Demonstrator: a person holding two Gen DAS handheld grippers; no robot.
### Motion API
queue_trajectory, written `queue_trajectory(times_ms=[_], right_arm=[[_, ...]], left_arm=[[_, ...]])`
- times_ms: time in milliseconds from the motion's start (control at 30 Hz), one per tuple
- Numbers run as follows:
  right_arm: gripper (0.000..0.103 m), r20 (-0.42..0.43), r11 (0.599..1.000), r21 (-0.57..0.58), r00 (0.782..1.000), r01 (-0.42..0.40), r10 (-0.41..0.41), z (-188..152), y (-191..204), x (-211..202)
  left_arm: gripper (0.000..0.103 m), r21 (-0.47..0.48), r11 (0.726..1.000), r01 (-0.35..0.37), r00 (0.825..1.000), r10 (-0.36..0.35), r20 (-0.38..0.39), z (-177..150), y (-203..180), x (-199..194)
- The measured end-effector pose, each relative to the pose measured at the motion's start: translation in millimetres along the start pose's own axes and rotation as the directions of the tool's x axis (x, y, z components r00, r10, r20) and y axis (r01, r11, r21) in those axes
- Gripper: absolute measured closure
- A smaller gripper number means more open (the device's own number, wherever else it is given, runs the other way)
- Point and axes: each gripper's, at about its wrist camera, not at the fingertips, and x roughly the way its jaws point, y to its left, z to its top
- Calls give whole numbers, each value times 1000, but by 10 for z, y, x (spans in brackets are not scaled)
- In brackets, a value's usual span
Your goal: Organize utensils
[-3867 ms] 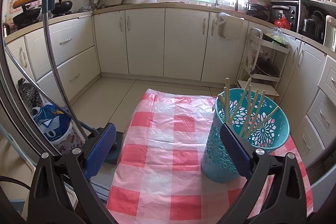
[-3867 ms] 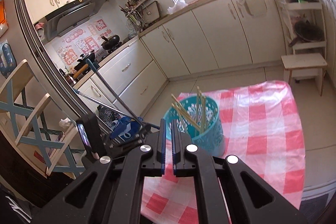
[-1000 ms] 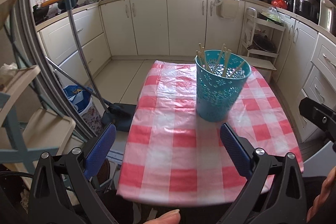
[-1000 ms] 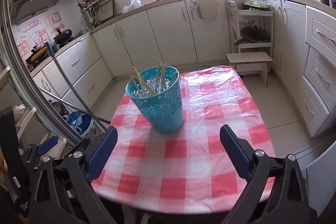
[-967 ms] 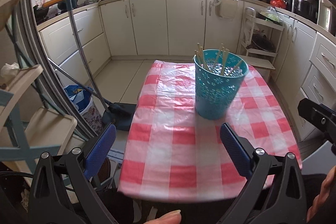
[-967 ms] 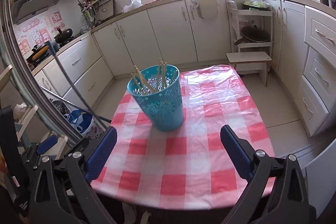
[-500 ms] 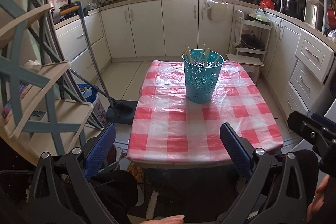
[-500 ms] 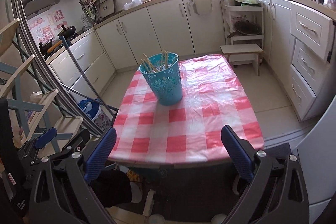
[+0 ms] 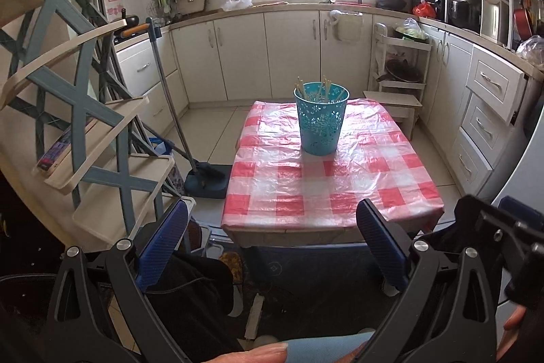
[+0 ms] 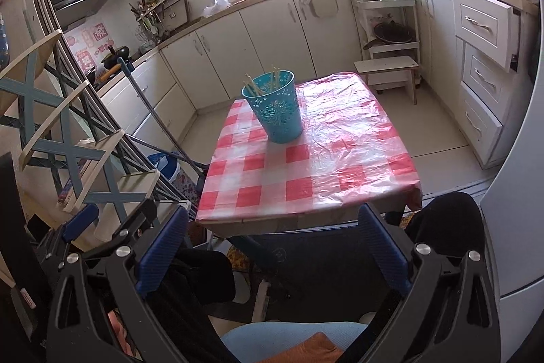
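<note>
Checked table (image 9: 333,189), teal basket (image 9: 321,121), broom (image 9: 176,125) alongside.

One basket (image 9: 321,118) on one table (image 9: 340,189) — several chopsticks (image 9: 325,89) inside, number unclear; two grippers — left (image 9: 272,244), right (image 10: 272,247).

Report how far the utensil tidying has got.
Done: the wooden chopsticks stand inside the teal perforated plastic basket on the red-and-white checked tablecloth. In hand: nothing; the left gripper and right gripper are open and empty, short of the table. Left: no loose utensils visible.
</note>
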Motion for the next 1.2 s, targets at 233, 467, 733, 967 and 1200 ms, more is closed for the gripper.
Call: queue_trajectory(times_ms=[233,467,733,967,1200], right_arm=[[7,79,998,-68,997,15,-9,-55,113,-234],[7,82,997,-72,997,2,4,-69,129,-310],[7,79,997,-80,997,-8,14,-73,136,-336],[7,84,997,-82,996,-10,17,-92,147,-355],[7,79,996,-85,997,-13,20,-107,151,-345]], left_arm=[[8,-17,1000,4,1000,-4,7,-69,23,-186],[8,-7,1000,14,1000,-14,24,-76,-4,-266],[8,-3,1000,16,1000,-16,25,-75,-11,-295],[8,-1,1000,19,1000,-19,25,-79,-18,-310],[8,-3,1000,20,1000,-20,23,-80,-18,-308]])
